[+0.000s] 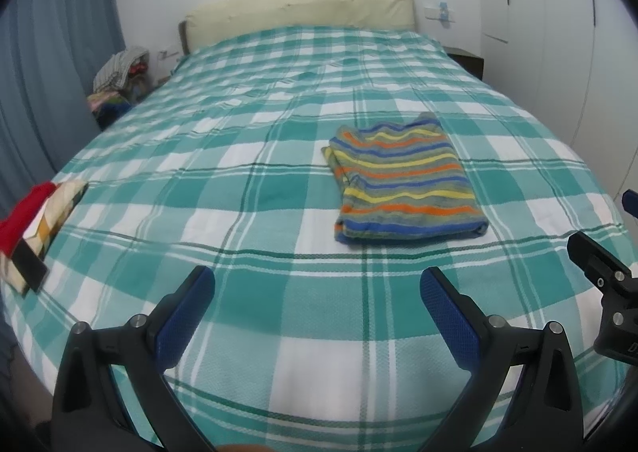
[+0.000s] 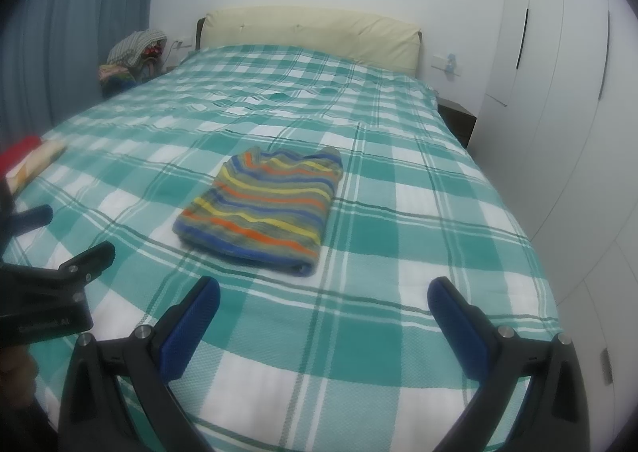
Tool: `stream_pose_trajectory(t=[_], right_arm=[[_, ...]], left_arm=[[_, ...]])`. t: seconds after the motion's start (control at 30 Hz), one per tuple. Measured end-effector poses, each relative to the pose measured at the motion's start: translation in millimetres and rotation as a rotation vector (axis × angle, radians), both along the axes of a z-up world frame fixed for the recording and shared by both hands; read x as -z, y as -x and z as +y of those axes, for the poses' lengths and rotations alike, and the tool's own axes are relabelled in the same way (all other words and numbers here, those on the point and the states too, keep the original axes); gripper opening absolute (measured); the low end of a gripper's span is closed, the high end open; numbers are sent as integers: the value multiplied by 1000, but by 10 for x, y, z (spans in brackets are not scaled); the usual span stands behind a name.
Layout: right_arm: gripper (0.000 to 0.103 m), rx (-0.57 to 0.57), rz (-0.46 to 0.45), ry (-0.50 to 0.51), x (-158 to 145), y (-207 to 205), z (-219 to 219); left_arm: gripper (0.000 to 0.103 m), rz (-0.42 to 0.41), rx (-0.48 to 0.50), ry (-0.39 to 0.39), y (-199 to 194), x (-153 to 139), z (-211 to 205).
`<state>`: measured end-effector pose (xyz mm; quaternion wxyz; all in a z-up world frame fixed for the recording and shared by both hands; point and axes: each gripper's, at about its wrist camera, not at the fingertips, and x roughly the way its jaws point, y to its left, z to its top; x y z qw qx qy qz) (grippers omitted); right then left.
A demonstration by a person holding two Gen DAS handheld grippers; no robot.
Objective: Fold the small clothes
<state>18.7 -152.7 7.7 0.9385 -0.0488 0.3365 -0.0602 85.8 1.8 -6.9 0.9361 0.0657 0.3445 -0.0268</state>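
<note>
A small striped garment (image 1: 402,183), blue, orange, yellow and grey, lies folded into a rectangle on the green-and-white checked bed (image 1: 247,213). It also shows in the right wrist view (image 2: 267,207). My left gripper (image 1: 317,284) is open and empty, held above the bed's near part, short of the garment and to its left. My right gripper (image 2: 323,294) is open and empty, just in front of the garment's near edge. The right gripper shows at the right edge of the left wrist view (image 1: 598,268), and the left gripper at the left edge of the right wrist view (image 2: 67,248).
A pile of folded clothes, red on top of a patterned piece (image 1: 36,225), lies at the bed's left edge. A heap of clothes (image 1: 119,73) sits beside the cream headboard (image 1: 299,13). White wardrobe doors (image 2: 558,73) stand to the right, blue curtains (image 1: 48,53) to the left.
</note>
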Motion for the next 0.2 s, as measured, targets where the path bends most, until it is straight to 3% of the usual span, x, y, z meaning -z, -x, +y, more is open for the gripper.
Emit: stream_pose_trajectory(t=[0.2], right_arm=[[103,0,-3,0,4,-3,-14]], left_arm=[[103,-15,-6,-15,17,-9,-17]])
